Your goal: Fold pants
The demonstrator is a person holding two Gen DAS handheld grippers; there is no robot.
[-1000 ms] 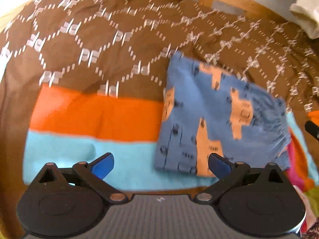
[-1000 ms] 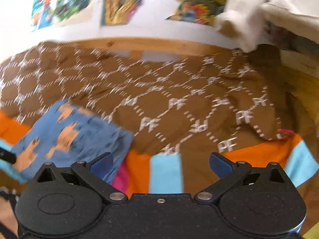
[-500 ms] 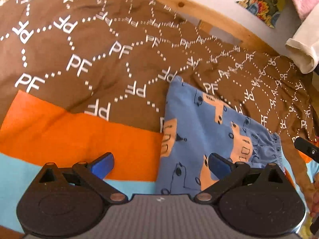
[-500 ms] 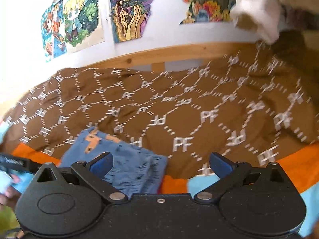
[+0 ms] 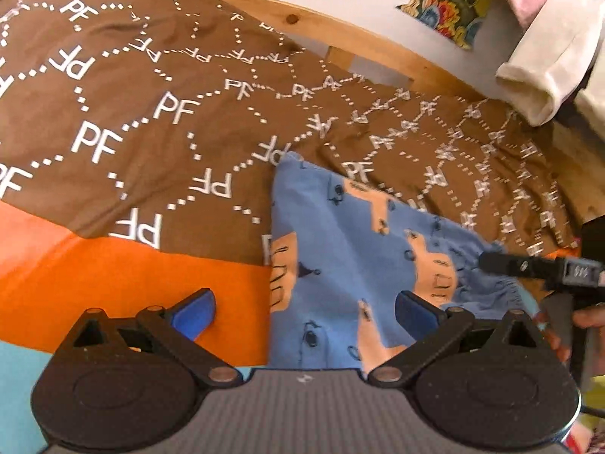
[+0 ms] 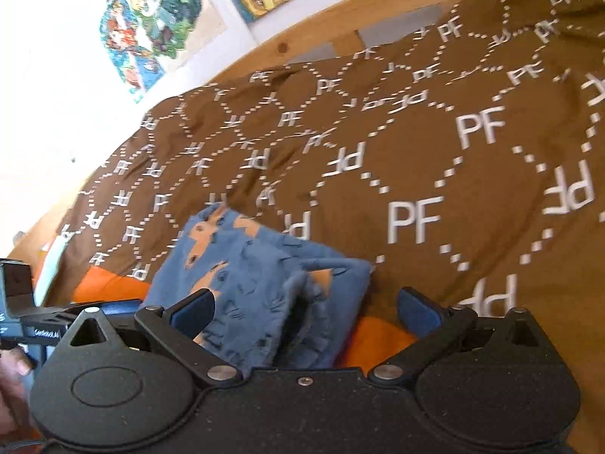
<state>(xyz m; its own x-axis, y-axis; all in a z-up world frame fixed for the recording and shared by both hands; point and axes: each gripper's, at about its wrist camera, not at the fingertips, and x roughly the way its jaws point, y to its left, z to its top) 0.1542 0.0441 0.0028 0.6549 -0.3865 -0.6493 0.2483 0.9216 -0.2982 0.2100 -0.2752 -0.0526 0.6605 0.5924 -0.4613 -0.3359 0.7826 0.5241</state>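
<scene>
The folded blue pants [image 5: 359, 257] with orange prints lie flat on the bedspread, with the gathered waistband to the right. My left gripper [image 5: 306, 316] is open low over their near left edge, one finger over the orange stripe and one over the cloth. In the right wrist view the pants [image 6: 257, 276] show their waistband end with layered edges. My right gripper [image 6: 305, 312] is open just above that end, holding nothing. Whether any finger touches the cloth I cannot tell.
The bedspread is brown with white PF lettering [image 5: 170, 113], then an orange stripe [image 5: 132, 287] and a light blue one. A wooden bed rail [image 5: 378, 45] runs along the wall with posters [image 6: 151, 19]. Cream cloth [image 5: 548, 75] hangs at the far right. A hand [image 6: 11, 370] holds the left tool.
Both grippers have come lower and closer to the pants. The right one swung left, from over bare bedspread to the waistband end. Both stayed open and the pants have not moved.
</scene>
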